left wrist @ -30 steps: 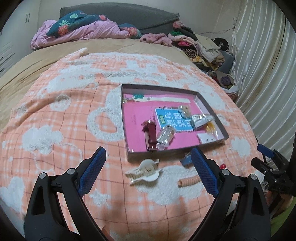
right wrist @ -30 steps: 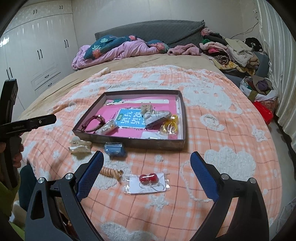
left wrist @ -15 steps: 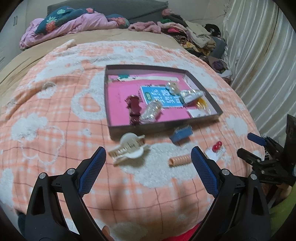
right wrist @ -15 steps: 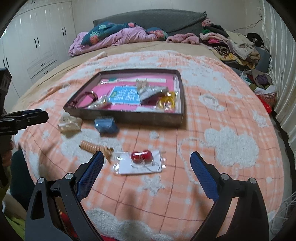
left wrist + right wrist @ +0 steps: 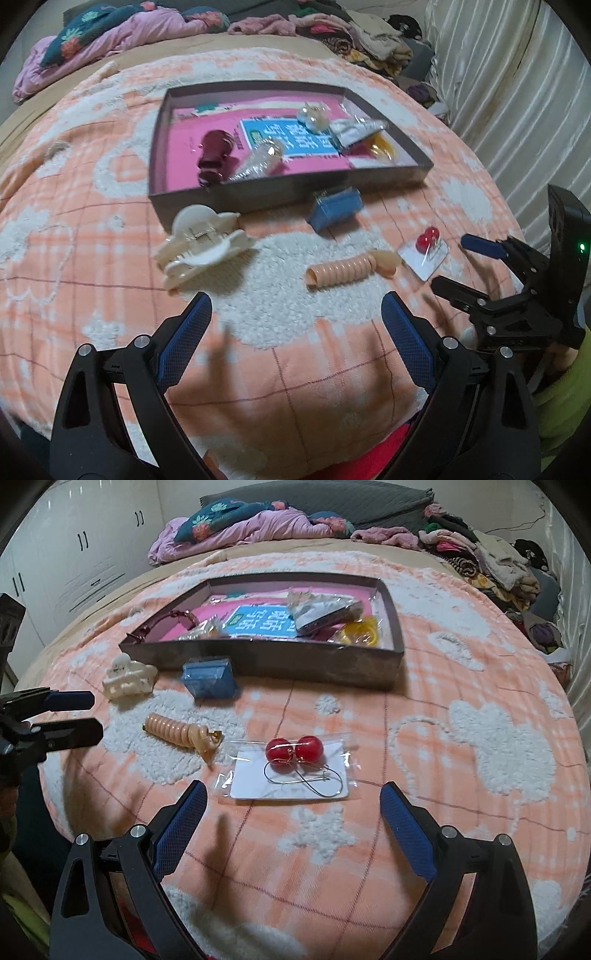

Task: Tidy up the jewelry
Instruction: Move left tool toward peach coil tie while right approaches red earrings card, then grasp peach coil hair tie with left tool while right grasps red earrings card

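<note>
Hovering both tongs, right tongs (image 5: 291,812) and left tongs (image 5: 295,319), released over the bed (image 5: 480,716), I'm lining up the earrings (image 5: 294,750) for the box (image 5: 332,662).

Both grippers: black frames, silver screws, blue ribbed pads (image 5: 408,834). Green LED (image 5: 582,247) on right unit. Yellow-green sleeve (image 5: 561,402) beside it.
</note>
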Demonstrator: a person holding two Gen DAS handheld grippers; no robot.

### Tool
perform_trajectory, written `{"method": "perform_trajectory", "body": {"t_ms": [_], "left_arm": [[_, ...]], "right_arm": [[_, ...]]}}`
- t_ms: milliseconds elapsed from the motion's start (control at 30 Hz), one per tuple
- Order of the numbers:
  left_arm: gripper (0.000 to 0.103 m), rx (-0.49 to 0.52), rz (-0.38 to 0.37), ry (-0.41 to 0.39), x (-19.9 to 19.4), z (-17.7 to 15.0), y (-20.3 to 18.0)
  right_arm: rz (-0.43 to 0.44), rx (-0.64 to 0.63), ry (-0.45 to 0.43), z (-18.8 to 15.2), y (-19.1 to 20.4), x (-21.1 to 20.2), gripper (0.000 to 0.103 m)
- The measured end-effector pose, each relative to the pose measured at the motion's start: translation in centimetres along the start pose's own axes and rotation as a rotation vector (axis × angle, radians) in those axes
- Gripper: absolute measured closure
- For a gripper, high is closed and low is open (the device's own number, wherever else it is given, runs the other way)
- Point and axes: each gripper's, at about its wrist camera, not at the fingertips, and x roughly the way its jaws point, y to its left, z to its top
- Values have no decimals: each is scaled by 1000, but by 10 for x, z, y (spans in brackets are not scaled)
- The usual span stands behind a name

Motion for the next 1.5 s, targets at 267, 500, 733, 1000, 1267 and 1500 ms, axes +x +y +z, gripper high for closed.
{"method": "perform_trajectory", "body": {"t_ms": [267, 500, 733, 1000, 1267, 1500], "left_arm": [[17, 39, 3, 38, 25, -2, -9], [20, 84, -6, 36, 47, 7, -23], [29, 139, -13, 30, 65, 16, -45], [92, 212, 38, 16, 70, 19, -58], [93, 182, -42, 32, 54, 23, -54], [93, 171, -88, -41, 13, 41, -53]], "right_arm": [[12, -9, -13, 3, -4, 25, 6], [21, -5, -26, 6, -13, 22, 31], [19, 101, -58, 7, -40, 6, 33], [-3, 159, -109, 14, -61, -15, 33], [-11, 163, -166, 32, -65, -36, 33], [-13, 144, -228, 53, -63, -59, 33]]}}
